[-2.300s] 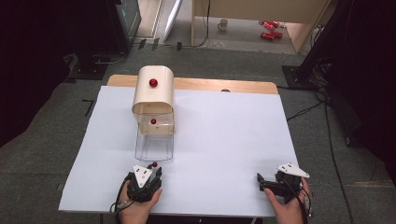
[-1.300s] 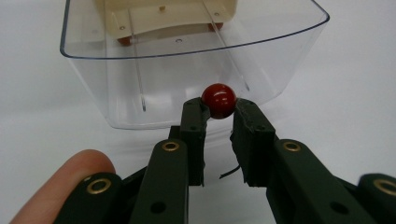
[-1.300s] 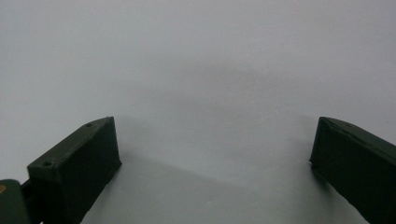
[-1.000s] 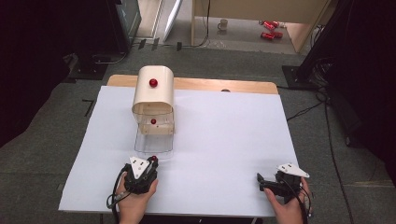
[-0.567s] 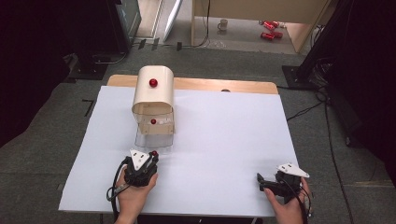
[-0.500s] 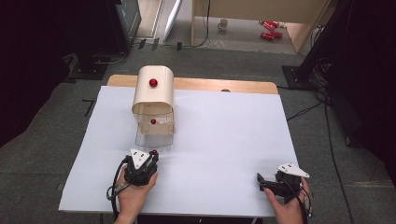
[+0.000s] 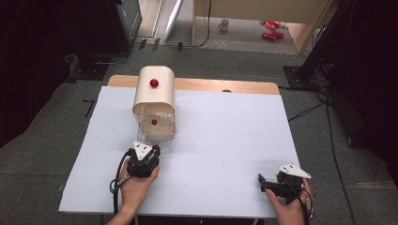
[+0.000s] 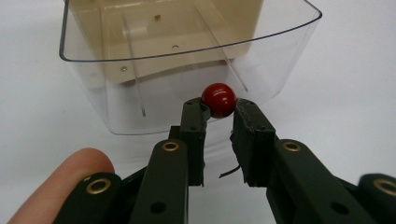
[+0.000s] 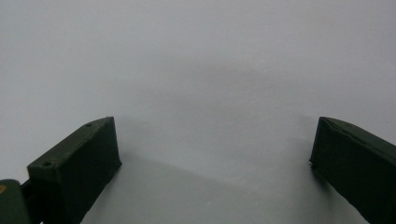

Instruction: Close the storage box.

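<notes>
High view: a white sheet (image 7: 225,154) is spread over the table, and a cream box (image 7: 154,96) with a red knob on its top is set near the far left. A clear drawer (image 7: 155,127) is drawn out of its near side. The left gripper (image 7: 151,151) is held just at the drawer's near edge, with a small red knob (image 7: 156,147) seen at its tip. The right gripper (image 7: 261,180) is rested near the sheet's near right corner, well apart from the box.

Left gripper view: the knob (image 8: 218,100) on the drawer (image 8: 140,88) front is pinched between the two black jaws. A fingertip (image 8: 70,177) is seen at the lower left.

Right gripper view: the jaws are spread wide, with nothing between them, over the bare sheet (image 9: 201,74).
</notes>
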The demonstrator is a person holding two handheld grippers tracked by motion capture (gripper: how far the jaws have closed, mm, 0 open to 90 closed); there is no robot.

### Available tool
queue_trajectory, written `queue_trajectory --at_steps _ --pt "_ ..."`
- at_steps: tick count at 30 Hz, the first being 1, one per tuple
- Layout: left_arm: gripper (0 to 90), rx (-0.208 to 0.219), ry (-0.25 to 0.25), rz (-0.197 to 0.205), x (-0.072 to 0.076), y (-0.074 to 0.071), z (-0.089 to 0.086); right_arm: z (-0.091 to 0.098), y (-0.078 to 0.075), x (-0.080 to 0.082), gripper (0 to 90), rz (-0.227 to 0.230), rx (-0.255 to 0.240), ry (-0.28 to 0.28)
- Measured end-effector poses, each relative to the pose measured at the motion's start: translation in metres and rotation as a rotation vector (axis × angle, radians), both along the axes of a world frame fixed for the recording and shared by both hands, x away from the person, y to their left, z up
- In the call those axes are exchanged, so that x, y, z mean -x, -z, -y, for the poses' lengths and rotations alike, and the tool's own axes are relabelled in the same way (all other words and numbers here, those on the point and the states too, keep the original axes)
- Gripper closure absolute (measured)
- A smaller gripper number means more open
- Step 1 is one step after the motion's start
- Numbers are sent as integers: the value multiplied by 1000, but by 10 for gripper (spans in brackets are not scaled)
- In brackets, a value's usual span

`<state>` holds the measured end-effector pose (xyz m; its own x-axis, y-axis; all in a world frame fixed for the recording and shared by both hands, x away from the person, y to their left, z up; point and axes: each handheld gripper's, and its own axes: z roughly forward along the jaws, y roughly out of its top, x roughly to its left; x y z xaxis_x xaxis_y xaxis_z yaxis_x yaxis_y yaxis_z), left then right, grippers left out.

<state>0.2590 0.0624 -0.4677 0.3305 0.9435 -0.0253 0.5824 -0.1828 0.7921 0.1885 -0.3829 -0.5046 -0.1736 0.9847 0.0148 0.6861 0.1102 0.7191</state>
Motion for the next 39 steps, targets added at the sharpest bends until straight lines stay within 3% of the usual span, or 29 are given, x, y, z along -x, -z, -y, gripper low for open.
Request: queue_trajectory --at_steps 25,39 --pt "750 -18 -30 20 -38 2 6 0 0 0 9 2 -1 -1" --pt "747 -15 -33 37 -42 5 6 0 0 0 8 3 0 -1"
